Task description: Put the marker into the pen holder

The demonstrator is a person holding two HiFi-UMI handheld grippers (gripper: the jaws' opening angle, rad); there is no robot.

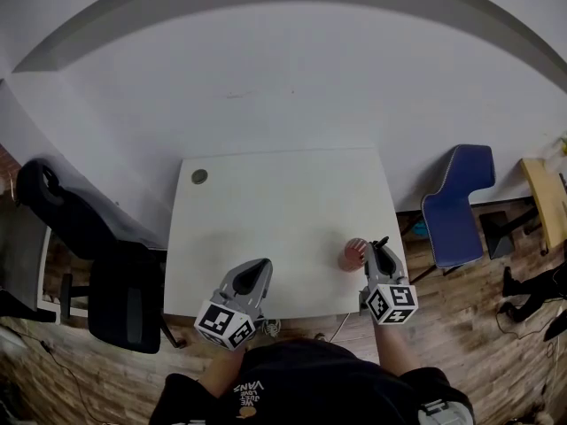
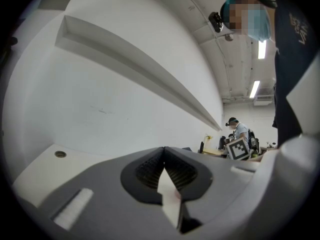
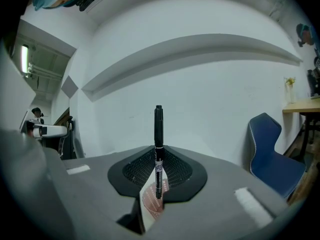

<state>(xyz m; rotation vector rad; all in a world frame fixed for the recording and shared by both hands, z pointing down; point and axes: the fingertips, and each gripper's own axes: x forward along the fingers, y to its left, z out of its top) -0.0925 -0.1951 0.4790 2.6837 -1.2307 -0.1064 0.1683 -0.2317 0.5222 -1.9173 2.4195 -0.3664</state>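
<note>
Marker (image 3: 158,126) placement looks to be the step in hand. The right gripper (image 3: 158,159) is clamped on the black marker about midway along its barrel and holds it upright. The marker's lower end sits over the mouth of the pink pen holder (image 3: 151,203). Whether the tip has crossed the rim, I cannot tell.

In the head view the pen holder (image 1: 353,254) stands on the white table (image 1: 275,193) near its near right corner, with the right gripper (image 1: 382,244) just beside it. The left gripper (image 1: 260,268) hangs over the near edge, well apart from the holder. Its jaws are together with nothing between them (the left gripper view shows only the closed pads and a strip of table beyond).

To do this well, I would keep the marker vertical and centre its lower end over the opening before going down. The cup looks light, and a knock on its rim could tip it or push it toward the table edge. I would lower it straight and slowly, and part the jaws only once a good length of barrel is inside, so the marker settles against the wall and does not topple out. The idle left gripper (image 2: 164,159) could steady the holder if it starts to slide.
</note>
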